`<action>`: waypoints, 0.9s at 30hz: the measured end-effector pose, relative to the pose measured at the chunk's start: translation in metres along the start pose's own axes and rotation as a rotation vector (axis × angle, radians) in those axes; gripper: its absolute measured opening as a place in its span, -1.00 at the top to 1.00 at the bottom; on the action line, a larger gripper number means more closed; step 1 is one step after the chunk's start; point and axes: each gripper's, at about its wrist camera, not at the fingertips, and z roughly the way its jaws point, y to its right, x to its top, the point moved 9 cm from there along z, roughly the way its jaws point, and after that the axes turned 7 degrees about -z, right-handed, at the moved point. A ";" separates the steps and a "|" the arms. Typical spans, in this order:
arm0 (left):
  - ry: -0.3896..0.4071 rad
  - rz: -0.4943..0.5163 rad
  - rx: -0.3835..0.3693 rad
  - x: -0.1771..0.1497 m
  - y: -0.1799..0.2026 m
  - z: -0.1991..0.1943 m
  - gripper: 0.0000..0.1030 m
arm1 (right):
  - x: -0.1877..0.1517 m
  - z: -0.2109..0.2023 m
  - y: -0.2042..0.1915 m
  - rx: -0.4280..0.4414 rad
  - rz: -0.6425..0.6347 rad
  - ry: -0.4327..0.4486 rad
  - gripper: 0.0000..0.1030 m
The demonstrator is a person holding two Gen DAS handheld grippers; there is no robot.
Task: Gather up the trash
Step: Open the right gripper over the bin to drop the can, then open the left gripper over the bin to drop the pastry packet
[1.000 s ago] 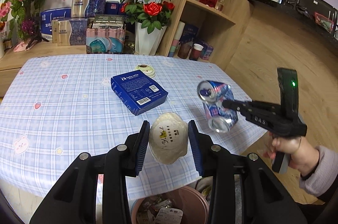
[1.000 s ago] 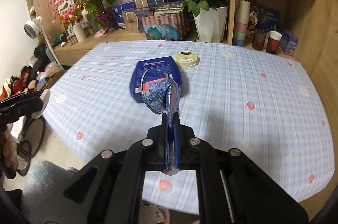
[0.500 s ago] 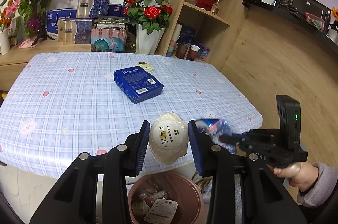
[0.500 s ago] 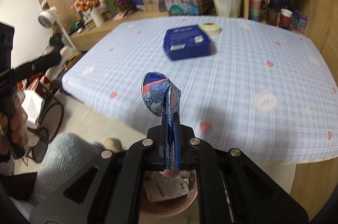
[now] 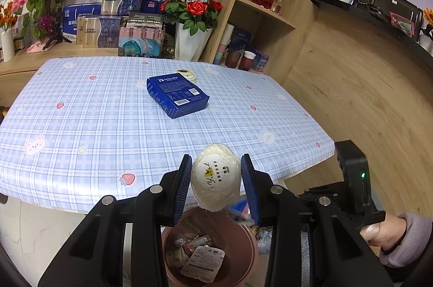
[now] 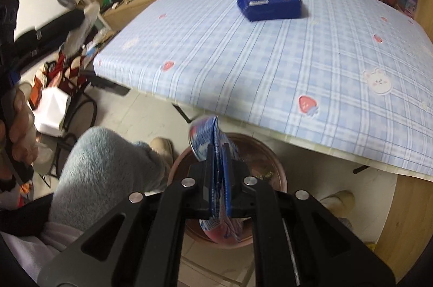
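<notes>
While the left gripper (image 5: 216, 185) is gripping a wrapped white soap (image 5: 216, 180) above the pink bin (image 5: 250, 246) off the table's near edge, the right gripper (image 6: 219, 176) is loosening, its jaws opening around a crushed can (image 6: 213, 141) over the bin.

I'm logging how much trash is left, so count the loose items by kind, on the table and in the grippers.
Blue boxes: 1, on the table
Round lidded tubs: 1, just behind the box
Wrapped white soaps: 1, in the left gripper
Crushed cans: 1, between the opening jaws of the right gripper, over the bin
Total: 4
</notes>
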 end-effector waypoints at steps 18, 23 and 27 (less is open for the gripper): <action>-0.037 0.037 0.006 -0.018 0.014 0.009 0.29 | 0.032 -0.067 0.067 -0.340 0.092 0.255 -0.89; -0.056 0.066 0.003 -0.024 0.022 0.015 0.29 | 0.030 -0.083 0.088 -0.423 0.136 0.294 -0.89; -0.077 0.084 -0.008 -0.030 0.030 0.020 0.29 | 0.028 -0.085 0.096 -0.427 0.155 0.292 -0.89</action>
